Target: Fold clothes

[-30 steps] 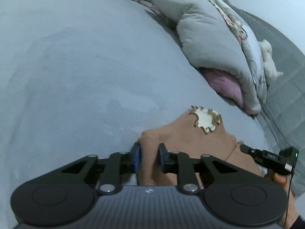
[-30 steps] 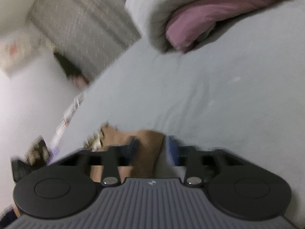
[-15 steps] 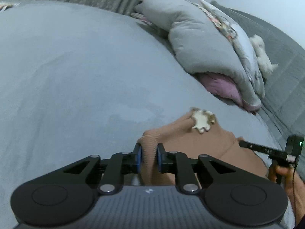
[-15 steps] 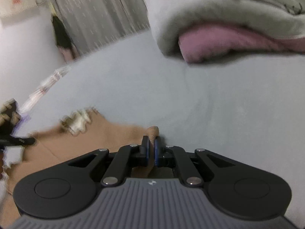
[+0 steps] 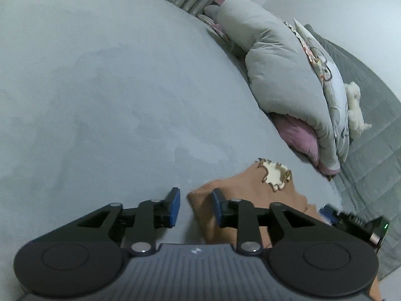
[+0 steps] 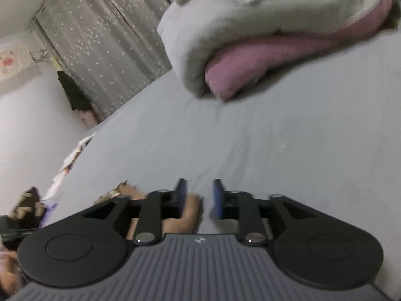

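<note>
we have just been opening both grippers: our left gripper [image 5: 195, 207] and right gripper [image 6: 199, 195] stand open, gripping nothing. the garment [image 5: 253, 190] lies on the bed [image 5: 105, 105], lower right of the left fingers, nearer them.

Grey bed sheet [image 5: 100, 87], rolled grey-pink duvet [image 5: 288, 75], starred curtain [image 6: 100, 50], white plush toy [image 5: 354, 105]

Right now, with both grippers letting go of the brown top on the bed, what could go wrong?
The left gripper, jaws just opened, has the brown top edge between its pads; pulling back could drag the fold loose. The right gripper, also just opened, sits beside the cloth and might snag it. The top's cream patch lies near the grey duvet.
</note>
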